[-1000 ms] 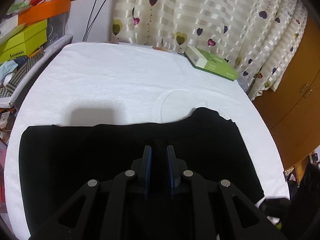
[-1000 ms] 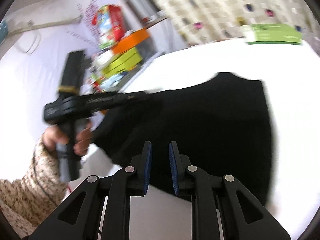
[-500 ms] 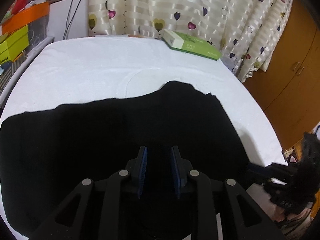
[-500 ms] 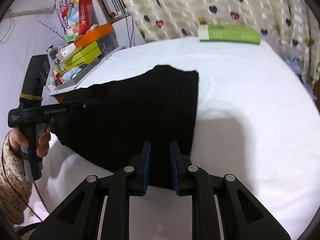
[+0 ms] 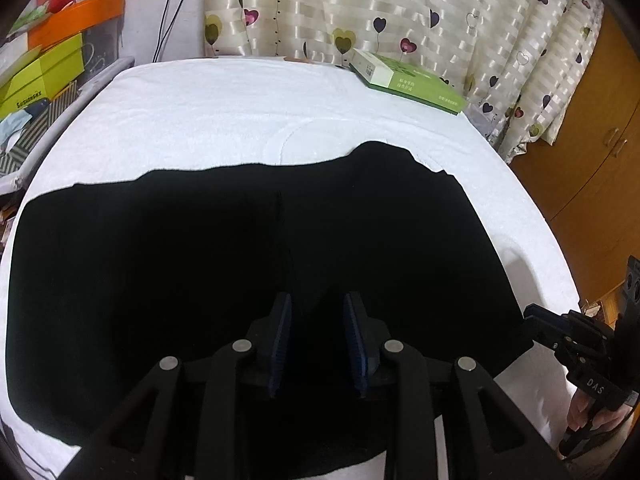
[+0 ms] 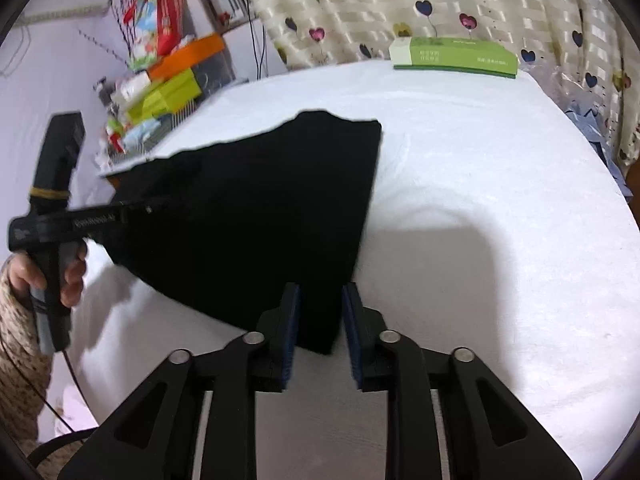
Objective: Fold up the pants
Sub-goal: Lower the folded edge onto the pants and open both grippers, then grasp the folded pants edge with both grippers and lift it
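Black pants (image 5: 240, 260) lie flat across the white-covered table (image 5: 240, 120), folded into a wide dark panel. My left gripper (image 5: 319, 304) hovers low over their near edge. Its jaws are opening, with dark cloth under and between them but no pad pressing on it. In the right wrist view the pants (image 6: 260, 200) taper toward me. My right gripper (image 6: 321, 300) stands over their near corner, jaws opening, and the corner lies loose between the fingers. A hand holds the left gripper (image 6: 60, 220) at the pants' left edge. The right gripper (image 5: 568, 332) shows at the pants' right corner.
A green and white box (image 5: 408, 80) lies at the table's far edge by the heart-print curtain (image 5: 400, 8). Stacked coloured boxes and clutter (image 5: 44, 68) crowd the left side. A wooden cabinet (image 5: 592, 140) stands to the right. Bare white cloth (image 6: 480, 160) spreads right of the pants.
Both grippers' jaws have spread wider. The pants, held up and blurred in the right wrist view a second ago, now lie flat. Both grippers sank toward the near edge.
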`<state>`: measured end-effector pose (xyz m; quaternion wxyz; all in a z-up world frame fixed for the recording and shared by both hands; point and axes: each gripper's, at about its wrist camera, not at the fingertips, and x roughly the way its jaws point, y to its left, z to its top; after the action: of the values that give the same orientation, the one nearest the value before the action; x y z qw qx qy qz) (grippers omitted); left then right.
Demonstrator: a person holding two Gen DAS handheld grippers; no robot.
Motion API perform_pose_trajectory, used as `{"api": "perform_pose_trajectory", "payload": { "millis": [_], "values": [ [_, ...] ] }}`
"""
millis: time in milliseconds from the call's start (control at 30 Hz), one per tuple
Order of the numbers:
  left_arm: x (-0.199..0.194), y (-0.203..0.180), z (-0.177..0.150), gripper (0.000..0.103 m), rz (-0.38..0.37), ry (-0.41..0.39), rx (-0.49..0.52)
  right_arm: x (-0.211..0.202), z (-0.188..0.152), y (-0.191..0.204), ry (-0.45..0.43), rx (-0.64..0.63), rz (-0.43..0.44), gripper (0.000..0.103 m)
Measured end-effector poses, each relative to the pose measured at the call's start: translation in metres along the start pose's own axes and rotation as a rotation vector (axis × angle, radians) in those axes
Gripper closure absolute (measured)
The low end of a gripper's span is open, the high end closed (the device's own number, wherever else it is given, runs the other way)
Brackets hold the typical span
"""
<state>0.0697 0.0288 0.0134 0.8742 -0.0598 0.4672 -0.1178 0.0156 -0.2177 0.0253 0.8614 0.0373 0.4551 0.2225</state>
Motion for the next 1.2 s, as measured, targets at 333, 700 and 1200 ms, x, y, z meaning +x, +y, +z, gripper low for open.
{"api": "perform_pose_trajectory", "payload": {
  "millis": [333,700,1200],
  "values": [
    [-0.007,-0.017,-0.012,0.061,0.108,-0.035,0.008,0.0,0.013,-0.004,-0.02,0.004,0.046,0.068],
    [-0.006,-0.035,-0.014,0.059,0.214,-0.059,0.1,-0.003,0.007,-0.012,-0.028,0.032,0.053,0.067],
    [0.0,-0.064,0.014,0.054,0.152,-0.067,0.198,0.007,0.008,-0.01,-0.026,0.063,0.03,0.051]
  ]
}}
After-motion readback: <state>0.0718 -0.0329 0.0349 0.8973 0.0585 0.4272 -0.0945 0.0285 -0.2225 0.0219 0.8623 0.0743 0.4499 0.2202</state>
